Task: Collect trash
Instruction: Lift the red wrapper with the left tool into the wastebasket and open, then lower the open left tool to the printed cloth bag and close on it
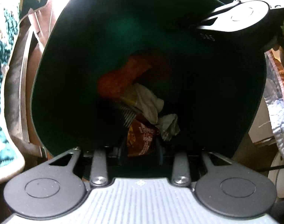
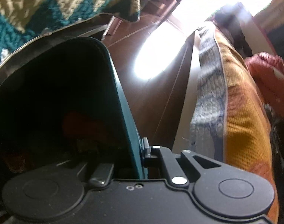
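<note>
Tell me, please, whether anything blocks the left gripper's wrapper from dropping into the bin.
Nothing visible does. The wrapper in the left gripper hangs over the open bin; only an orange bag and tissue lie below. The right gripper clamps the bin's wall, off to one side.

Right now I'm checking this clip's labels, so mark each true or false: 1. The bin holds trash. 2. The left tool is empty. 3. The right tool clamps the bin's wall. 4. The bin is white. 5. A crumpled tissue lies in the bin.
1. True: the bin holds wrappers and paper.
2. False: the left tool has a printed brown wrapper between its fingers, at the bin's mouth.
3. True: the right tool is shut on the bin's teal wall, one finger inside and one outside.
4. False: it is dark teal.
5. True: a crumpled tissue lies beside an orange bag.
</note>
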Motion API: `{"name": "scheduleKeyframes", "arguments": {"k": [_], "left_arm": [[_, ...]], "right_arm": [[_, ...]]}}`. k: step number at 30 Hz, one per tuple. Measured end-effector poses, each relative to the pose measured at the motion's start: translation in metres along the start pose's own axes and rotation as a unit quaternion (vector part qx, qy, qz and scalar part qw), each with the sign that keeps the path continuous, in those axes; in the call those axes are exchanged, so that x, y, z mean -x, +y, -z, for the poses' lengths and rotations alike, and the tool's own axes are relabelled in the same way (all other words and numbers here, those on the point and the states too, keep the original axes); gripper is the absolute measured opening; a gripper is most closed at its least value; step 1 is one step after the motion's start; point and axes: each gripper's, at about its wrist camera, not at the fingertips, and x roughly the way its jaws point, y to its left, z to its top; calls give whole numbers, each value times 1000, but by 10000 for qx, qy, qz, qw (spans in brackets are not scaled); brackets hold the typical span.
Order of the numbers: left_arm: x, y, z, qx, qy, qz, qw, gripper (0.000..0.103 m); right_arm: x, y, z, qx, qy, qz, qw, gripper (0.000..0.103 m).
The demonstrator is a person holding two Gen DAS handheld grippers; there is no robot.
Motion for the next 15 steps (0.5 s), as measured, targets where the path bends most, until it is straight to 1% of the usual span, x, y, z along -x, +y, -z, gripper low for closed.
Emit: {"name": "scheduleKeyframes", "arguments": {"k": [1,2,3,4,5,6,8,9,11,13,14,15], "left_arm": [[-1,-1,-3,-19,11,-10,10000,33],[0,-3,-5,-20,5,-6,10000,36],[1,-4,-5,-5,-16,7,10000,45],[4,-4,-7,31,-62,46,10000,51],[7,-4,-7,70,-147,93,9998,63],[13,-3,-6,103,-243,135,9996,64],[23,-4,-6,103,-372,281,9989,64],[29,-3,-4,122,-454,239,9986,65],[45,2,0,121,-608,287,9977,65],[61,9,6,156,-734,435,9962,65],[71,14,11,149,-820,480,9954,68],[79,18,15,104,-885,464,9949,74]], "right_arm": [[-2,-3,1,-72,34,9,10000,4],[-3,-7,2,-124,62,12,9999,4],[-5,-11,3,-210,104,13,9997,4],[-7,-15,3,-304,145,19,9994,4],[-10,-20,4,-413,189,30,9990,3],[-12,-25,6,-505,227,41,9985,3],[-17,-32,8,-633,291,80,9975,3],[-18,-34,10,-672,320,107,9972,2],[-20,-40,14,-820,390,124,9958,2],[-23,-48,18,-987,482,117,9939,2],[-25,-52,21,-1072,530,122,9927,3],[-27,-55,24,-1131,572,132,9918,3]]}}
